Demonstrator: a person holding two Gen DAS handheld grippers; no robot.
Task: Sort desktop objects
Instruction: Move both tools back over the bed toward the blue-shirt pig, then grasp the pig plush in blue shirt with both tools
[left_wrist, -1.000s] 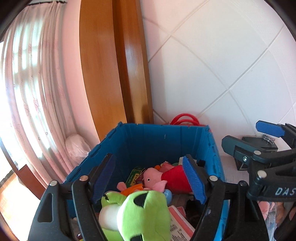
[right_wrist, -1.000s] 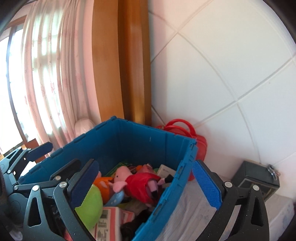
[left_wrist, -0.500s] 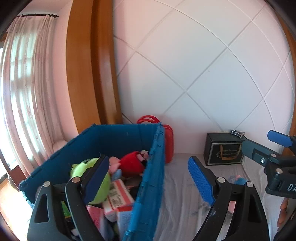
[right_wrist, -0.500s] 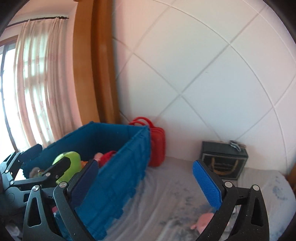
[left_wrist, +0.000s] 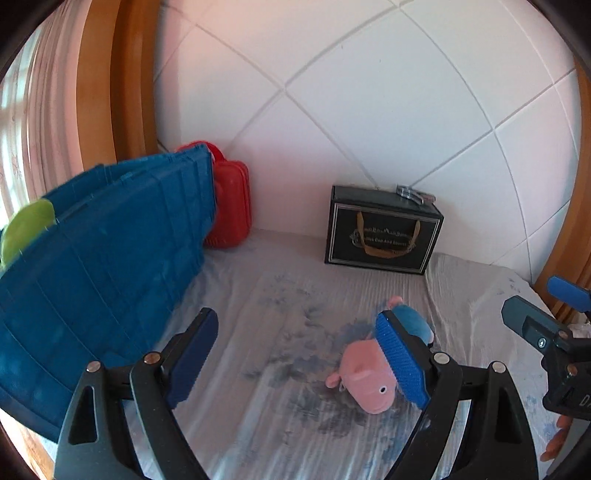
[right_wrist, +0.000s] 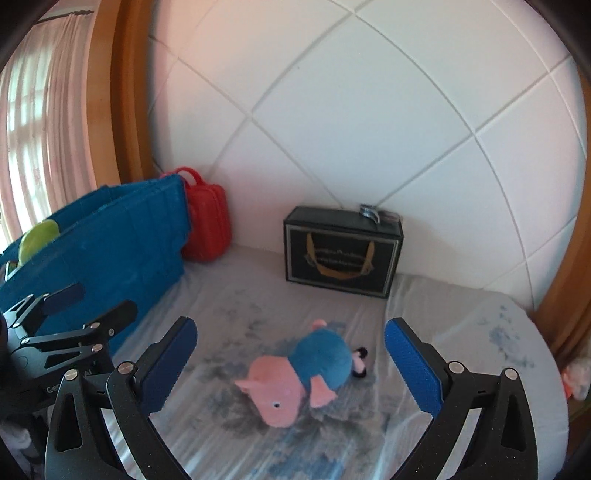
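Observation:
A plush pig (right_wrist: 321, 358) with a pink head and blue body lies on its side on the printed white cloth (right_wrist: 258, 450). My right gripper (right_wrist: 290, 326) hangs open just above and in front of it, with the toy in the gap but untouched. My left gripper (left_wrist: 295, 354) is open and empty, with the pig (left_wrist: 365, 384) partly behind its right pad (left_wrist: 400, 360). A blue crate (left_wrist: 110, 258) stands at the left with a green plush (left_wrist: 26, 229) showing over its rim. Each gripper shows at the edge of the other's view.
A red plastic case (right_wrist: 205, 221) stands against the white tiled wall behind the crate (right_wrist: 110, 236). A black gift box (right_wrist: 341, 251) with a metal clip on top sits at the back centre. Wooden frames flank the wall. A small pinkish thing (right_wrist: 576, 380) lies beyond the cloth's right edge.
Both views have swung right and down, from over the crate full of toys to the cloth with the plush pig. The crate has slid to the left edge. Both grippers stay open.

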